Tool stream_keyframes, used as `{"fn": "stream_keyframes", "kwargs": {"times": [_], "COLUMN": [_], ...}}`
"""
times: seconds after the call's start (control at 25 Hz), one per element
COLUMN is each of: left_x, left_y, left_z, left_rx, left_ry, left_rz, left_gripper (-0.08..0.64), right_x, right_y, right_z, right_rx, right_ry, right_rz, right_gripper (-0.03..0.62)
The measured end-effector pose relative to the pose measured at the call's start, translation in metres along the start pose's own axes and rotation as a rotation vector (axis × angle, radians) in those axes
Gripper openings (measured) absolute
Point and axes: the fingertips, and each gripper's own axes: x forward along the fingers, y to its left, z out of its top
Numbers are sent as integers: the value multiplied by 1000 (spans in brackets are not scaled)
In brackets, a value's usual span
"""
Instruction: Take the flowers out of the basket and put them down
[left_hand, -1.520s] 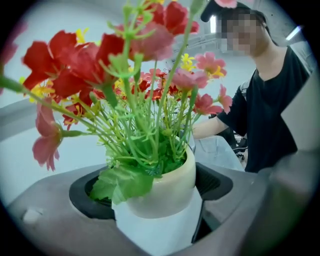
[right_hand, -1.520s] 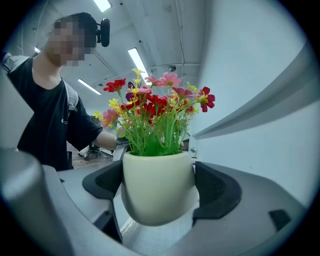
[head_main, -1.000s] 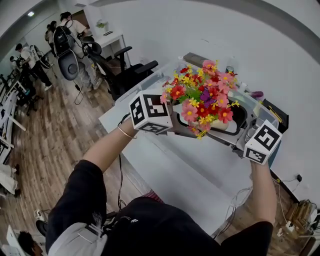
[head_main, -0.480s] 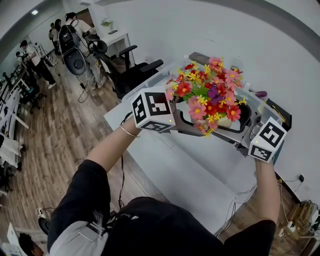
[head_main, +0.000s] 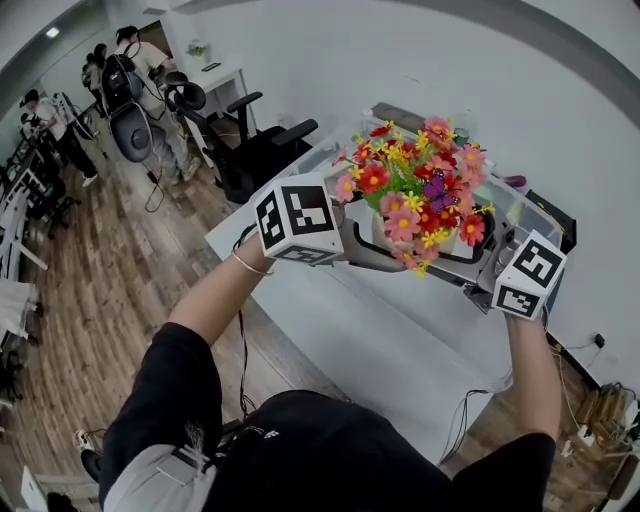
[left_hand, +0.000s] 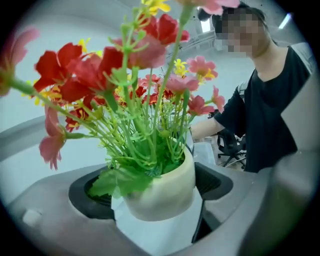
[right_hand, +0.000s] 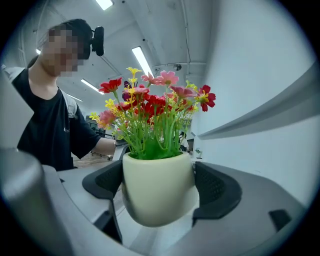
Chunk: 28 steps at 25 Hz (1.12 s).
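Observation:
A cream pot of red, pink and yellow flowers hangs in the air over the white table. Both grippers clamp it from opposite sides. My left gripper comes in from the left, and in the left gripper view the pot fills the gap of the left gripper, with leaves hiding part of one pad. My right gripper comes in from the right. In its own view the right gripper has both dark pads pressed on the pot.
A clear plastic bin stands on the table behind the flowers, with a dark box beside it at the wall. Office chairs and people are at the far left over the wooden floor.
Both grippers keep their hold on the pot. It has only drifted slightly in the view, staying above the table.

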Motion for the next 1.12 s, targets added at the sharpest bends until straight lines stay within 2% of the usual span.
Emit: {"fn": "stream_keyframes", "kwargs": {"times": [0.28, 0.68, 0.92, 1.12], "left_x": [-9, -19, -74, -100], "left_y": [-8, -10, -38, -46], "left_z": [2, 2, -14, -21], "left_rx": [-2, -16, -5, -9], "left_ry": [2, -8, -13, -1], "left_rz": [-3, 14, 37, 64], "left_gripper": [476, 476, 476, 476], "right_x": [4, 11, 55, 77], "right_y": [10, 16, 62, 78], "right_z": [5, 8, 13, 18], "right_rx": [5, 14, -6, -10], "right_ry": [14, -22, -31, -36], "right_rz": [-10, 12, 29, 54], "right_gripper": [459, 459, 459, 459]}}
